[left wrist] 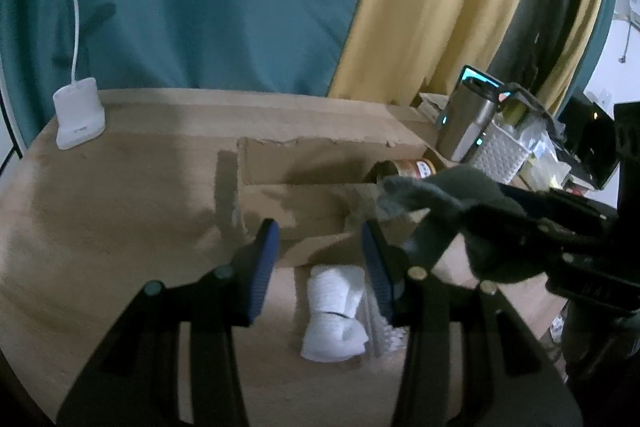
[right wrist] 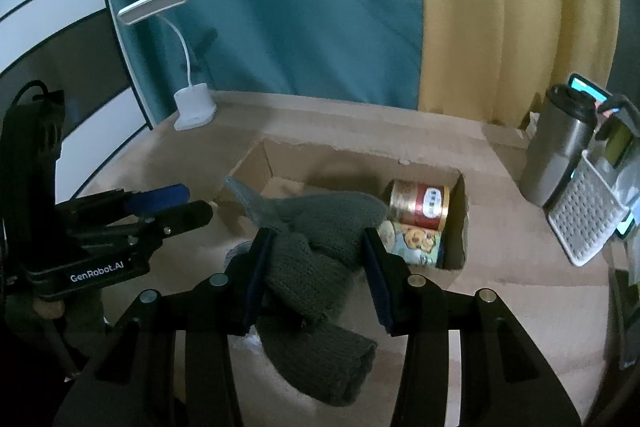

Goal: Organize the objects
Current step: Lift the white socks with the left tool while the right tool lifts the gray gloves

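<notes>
Nearest in the right wrist view, the right gripper is clamped on a dark grey knitted glove. Its blue-padded jaws press the wool from both sides, the cuff hangs below them, and the finger end points toward the open brown cardboard box, the landmark for what follows. The glove is in the air just in front of the box's near edge, not yet inside it.

The left gripper holds nothing. Its jaws stand a little apart and empty, level with the box's near-left corner. Below them, on the tan table top in front of the box, lies a white folded knitted piece, probably a sock or glove.

Inside the box, at its right end, a red-and-gold tin can lies above a second can with a cartoon label. Beyond the box's left corner stands a white gooseneck desk lamp. To the right of the box are a steel flask and a white perforated plastic basket.

Risks, as judged: the loose cuff may snag on the torn near edge. A release made too early would drop the glove on the table. The two grippers are close and may collide.
</notes>
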`<state>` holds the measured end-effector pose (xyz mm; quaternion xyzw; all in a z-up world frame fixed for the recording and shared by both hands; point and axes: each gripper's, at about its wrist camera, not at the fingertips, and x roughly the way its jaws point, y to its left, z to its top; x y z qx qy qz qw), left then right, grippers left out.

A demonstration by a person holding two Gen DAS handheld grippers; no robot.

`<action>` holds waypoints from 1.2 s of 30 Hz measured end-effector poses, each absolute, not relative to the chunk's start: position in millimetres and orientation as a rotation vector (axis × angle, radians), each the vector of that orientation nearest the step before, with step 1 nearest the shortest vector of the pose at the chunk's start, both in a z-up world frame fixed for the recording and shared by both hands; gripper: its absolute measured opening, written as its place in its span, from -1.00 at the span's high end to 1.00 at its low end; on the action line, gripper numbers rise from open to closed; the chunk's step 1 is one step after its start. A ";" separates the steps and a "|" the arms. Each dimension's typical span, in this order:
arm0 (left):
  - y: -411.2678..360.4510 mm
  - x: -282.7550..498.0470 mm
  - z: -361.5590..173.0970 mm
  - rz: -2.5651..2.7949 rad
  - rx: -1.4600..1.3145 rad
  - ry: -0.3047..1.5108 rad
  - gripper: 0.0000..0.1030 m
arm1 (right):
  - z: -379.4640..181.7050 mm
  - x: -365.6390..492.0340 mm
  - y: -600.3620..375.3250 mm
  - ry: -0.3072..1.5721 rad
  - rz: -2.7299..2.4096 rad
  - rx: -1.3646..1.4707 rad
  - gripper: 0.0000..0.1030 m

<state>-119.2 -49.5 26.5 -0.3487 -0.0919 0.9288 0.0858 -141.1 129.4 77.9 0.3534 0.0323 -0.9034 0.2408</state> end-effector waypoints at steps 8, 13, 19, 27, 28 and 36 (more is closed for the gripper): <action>-63.0 -125.6 30.2 2.779 -1.018 -0.290 0.13 | 79.2 -153.2 119.7 0.106 -2.467 0.967 0.08; -68.6 -129.8 28.9 2.779 -1.020 -0.298 0.13 | 79.8 -160.1 114.1 0.118 -2.468 0.967 0.08; -74.3 -137.7 27.8 2.780 -1.027 -0.309 0.13 | 79.5 -170.9 108.1 0.123 -2.465 0.968 0.08; -79.8 -149.4 23.7 2.783 -1.037 -0.317 0.15 | 78.7 -188.6 103.2 0.123 -2.463 0.976 0.08; -80.6 -150.7 23.0 2.782 -1.040 -0.318 0.20 | 78.4 -191.8 103.0 0.122 -2.462 0.978 0.08; -83.2 -153.8 7.9 2.733 -1.135 -0.359 0.17 | 72.9 -205.5 103.1 0.120 -2.462 0.999 0.08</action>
